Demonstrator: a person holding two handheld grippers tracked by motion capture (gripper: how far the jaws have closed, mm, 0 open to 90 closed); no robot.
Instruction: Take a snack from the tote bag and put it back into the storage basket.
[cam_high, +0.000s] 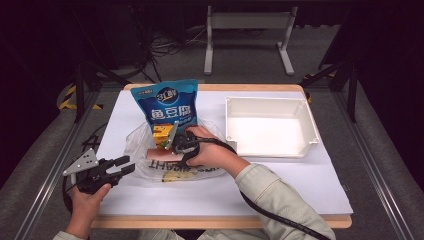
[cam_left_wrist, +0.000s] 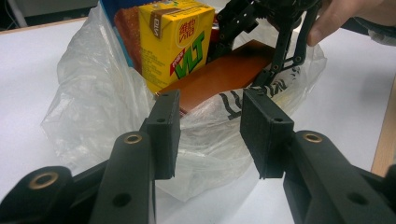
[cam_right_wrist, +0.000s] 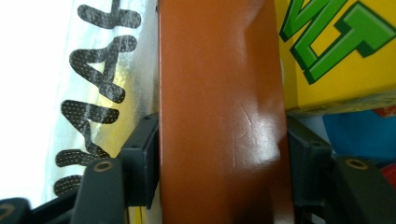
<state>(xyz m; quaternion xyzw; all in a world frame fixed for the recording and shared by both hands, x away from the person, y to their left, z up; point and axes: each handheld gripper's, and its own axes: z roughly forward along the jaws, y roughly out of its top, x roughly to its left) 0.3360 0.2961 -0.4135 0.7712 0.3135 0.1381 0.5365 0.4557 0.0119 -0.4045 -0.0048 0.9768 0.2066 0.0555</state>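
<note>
Low at the lower left of the high view, the left gripper (cam_high: 117, 166) waits with its jaws spread, holding nothing, just short of the clear plastic bag (cam_high: 137, 150) at the frame's centre. Inside the bag, the right gripper (cam_high: 176, 141) has its jaws pinching the flat brown box (cam_right_wrist: 219, 112) across its width (the yellow drink carton (cam_left_wrist: 175, 39) leans right against it). A clean lift likely means pinning the bag's edge first, then drawing the box straight out. Farther off, at centre right, the white tray (cam_high: 308, 131) sits empty on the desk (cam_high: 280, 185).
</note>
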